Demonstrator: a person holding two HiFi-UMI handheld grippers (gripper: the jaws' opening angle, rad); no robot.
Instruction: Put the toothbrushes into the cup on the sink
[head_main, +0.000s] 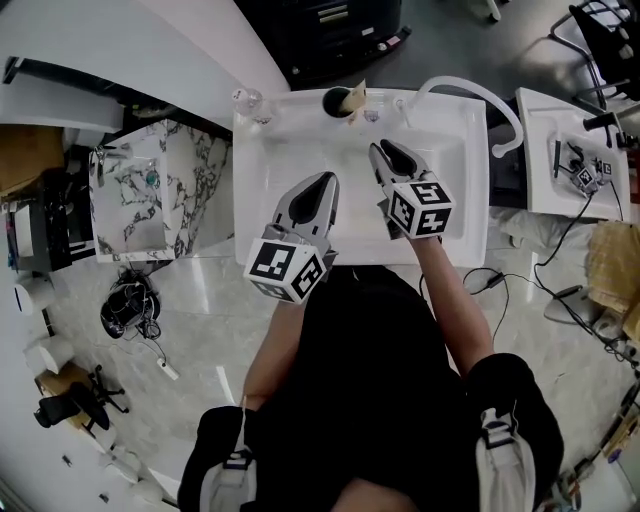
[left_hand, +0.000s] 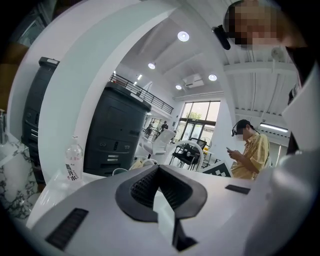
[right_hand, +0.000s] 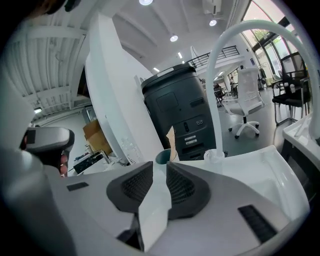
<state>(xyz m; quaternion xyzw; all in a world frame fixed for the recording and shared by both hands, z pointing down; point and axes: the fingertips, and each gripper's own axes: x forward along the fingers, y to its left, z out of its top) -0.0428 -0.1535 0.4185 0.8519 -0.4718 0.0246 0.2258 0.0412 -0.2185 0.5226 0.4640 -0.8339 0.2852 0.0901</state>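
I log white sink (head_main: 460, 190), dark teal cup (right_hand: 162, 157), black-veined white marble counter (head_main: 190, 190), my grey left gripper (head_main: 325, 182) and right gripper (head_main: 384, 150), black-and-white marker cubes (head_main: 288, 268).

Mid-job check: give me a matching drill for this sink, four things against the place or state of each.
Things:
1. cup
2. bottle
3. hose
4. left gripper

Place or state:
A. jaws together, above the sink
B. sink's far left corner
C. arcs over the sink's far right corner
D. middle of the sink's far rim

Pairs: 1-D, 2-B, 3-C, 4-A
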